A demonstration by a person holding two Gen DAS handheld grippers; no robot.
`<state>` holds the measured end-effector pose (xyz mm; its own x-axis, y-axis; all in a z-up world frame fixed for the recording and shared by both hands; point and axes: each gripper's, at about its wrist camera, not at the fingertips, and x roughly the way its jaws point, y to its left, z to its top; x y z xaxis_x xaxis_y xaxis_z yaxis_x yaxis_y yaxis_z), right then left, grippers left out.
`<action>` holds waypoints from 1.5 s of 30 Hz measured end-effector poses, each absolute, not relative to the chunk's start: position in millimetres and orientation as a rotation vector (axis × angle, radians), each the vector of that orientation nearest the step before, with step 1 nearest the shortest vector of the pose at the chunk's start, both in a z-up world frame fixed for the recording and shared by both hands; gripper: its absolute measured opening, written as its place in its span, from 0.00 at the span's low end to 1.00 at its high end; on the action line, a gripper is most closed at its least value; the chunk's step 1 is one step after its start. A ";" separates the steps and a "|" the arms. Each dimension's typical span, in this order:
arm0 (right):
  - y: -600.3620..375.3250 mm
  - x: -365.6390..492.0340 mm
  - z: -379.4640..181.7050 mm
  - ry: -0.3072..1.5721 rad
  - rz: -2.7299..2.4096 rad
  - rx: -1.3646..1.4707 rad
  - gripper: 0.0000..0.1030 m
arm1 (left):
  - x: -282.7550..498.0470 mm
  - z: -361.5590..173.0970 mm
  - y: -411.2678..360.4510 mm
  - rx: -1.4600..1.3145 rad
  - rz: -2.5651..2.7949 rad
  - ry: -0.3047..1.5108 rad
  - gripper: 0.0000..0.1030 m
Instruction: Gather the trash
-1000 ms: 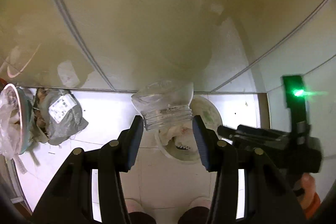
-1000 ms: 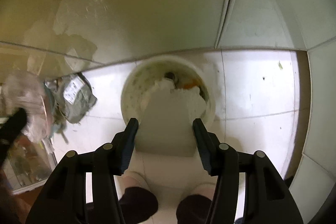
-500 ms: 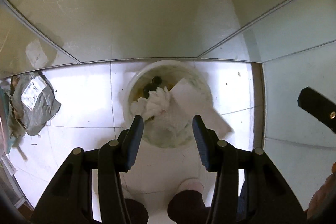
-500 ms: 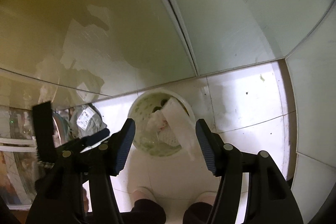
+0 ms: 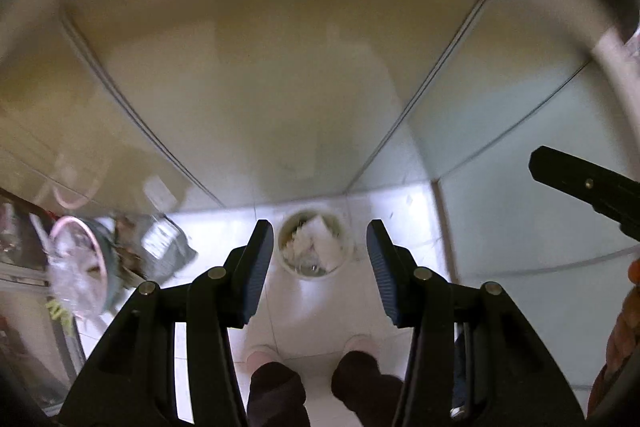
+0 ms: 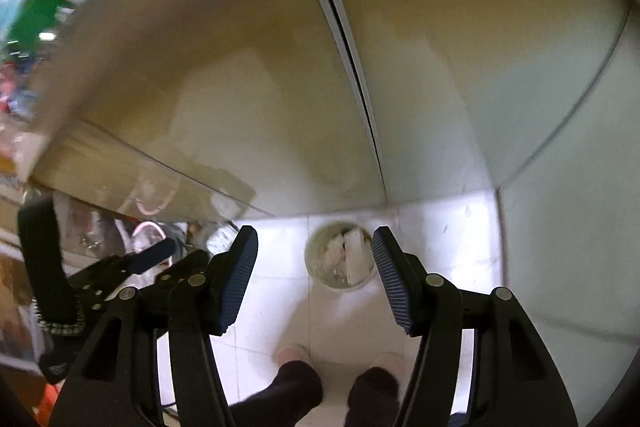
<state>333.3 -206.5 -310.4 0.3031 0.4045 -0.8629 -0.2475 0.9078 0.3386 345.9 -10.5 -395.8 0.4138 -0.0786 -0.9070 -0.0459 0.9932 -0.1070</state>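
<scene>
both empty gripper (image 5: 320, 243) ends high above full bin (image 5: 315, 247)

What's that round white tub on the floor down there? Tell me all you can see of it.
The tub is a small round bin with a pale, smudged-looking rim, likely plastic, standing upright and open on the white tiled floor close to the wall. It is nearly full: crumpled white paper and a flat white sheet sit inside, with something clear near the front edge. Neither gripper touches it; both are well above. The person's feet stand just in front of it.
</scene>
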 end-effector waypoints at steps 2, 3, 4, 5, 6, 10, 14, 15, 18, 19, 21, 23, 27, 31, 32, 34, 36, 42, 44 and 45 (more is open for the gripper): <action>-213.1 322.4 -251.5 1.110 0.461 0.113 0.54 | 331.4 -343.0 -13.4 -0.139 -0.014 1.089 0.46; -215.8 315.0 -222.3 1.064 0.473 0.095 0.54 | 321.3 -310.4 -13.9 -0.154 -0.012 1.052 0.46; -218.3 307.6 -199.4 1.023 0.481 0.081 0.54 | 311.3 -280.6 -14.4 -0.165 -0.013 1.012 0.46; -222.1 296.5 -169.1 0.965 0.489 0.065 0.54 | 302.0 -254.6 -14.9 -0.169 -0.013 0.973 0.46; -225.5 285.2 -142.8 0.912 0.497 0.052 0.54 | 288.1 -225.6 -16.1 -0.169 -0.013 0.923 0.47; -237.9 240.9 -69.1 0.741 0.517 0.035 0.54 | 235.1 -131.7 -19.9 -0.144 -0.016 0.744 0.51; -238.6 198.6 -16.9 0.661 0.573 0.102 0.54 | 179.8 -61.3 -20.7 -0.105 -0.018 0.614 0.54; -234.5 191.7 -16.7 0.650 0.580 0.112 0.54 | 168.4 -52.7 -19.0 -0.096 -0.022 0.591 0.57; -231.7 156.0 -2.3 0.597 0.592 0.114 0.54 | 122.1 -24.8 -21.1 -0.064 -0.037 0.500 0.66; -228.7 142.9 3.8 0.582 0.582 0.103 0.54 | 110.0 -21.3 -19.2 -0.061 -0.040 0.482 0.73; -226.0 120.2 13.6 0.561 0.567 0.094 0.55 | 85.5 -14.5 -19.3 -0.055 -0.047 0.452 0.82; -226.0 102.4 19.9 0.545 0.551 0.093 0.68 | 61.3 -8.1 -17.5 -0.053 -0.049 0.426 0.84; -226.6 66.1 33.1 0.490 0.492 0.070 0.86 | 28.1 0.7 -13.1 -0.035 -0.064 0.396 0.94; -225.8 40.1 44.6 0.436 0.438 0.062 1.00 | 2.5 9.6 -10.8 -0.026 -0.079 0.380 0.98; -226.1 36.1 45.8 0.436 0.437 0.063 1.00 | -2.1 10.5 -10.8 -0.025 -0.084 0.379 0.98; -224.8 32.5 47.0 0.450 0.438 0.067 1.00 | -10.2 11.7 -11.1 -0.023 -0.093 0.377 0.98; -225.5 25.0 47.1 0.452 0.440 0.069 1.00 | -16.8 12.8 -12.5 -0.022 -0.096 0.371 0.98; -223.9 10.5 44.3 0.461 0.436 0.045 1.00 | -22.9 11.6 -16.3 -0.025 -0.097 0.371 0.98; -225.7 9.7 44.0 0.464 0.441 0.045 1.00 | -24.0 11.2 -16.8 -0.024 -0.097 0.371 0.98; -227.0 9.4 43.9 0.466 0.444 0.047 1.00 | -25.2 11.5 -18.0 -0.025 -0.094 0.371 0.98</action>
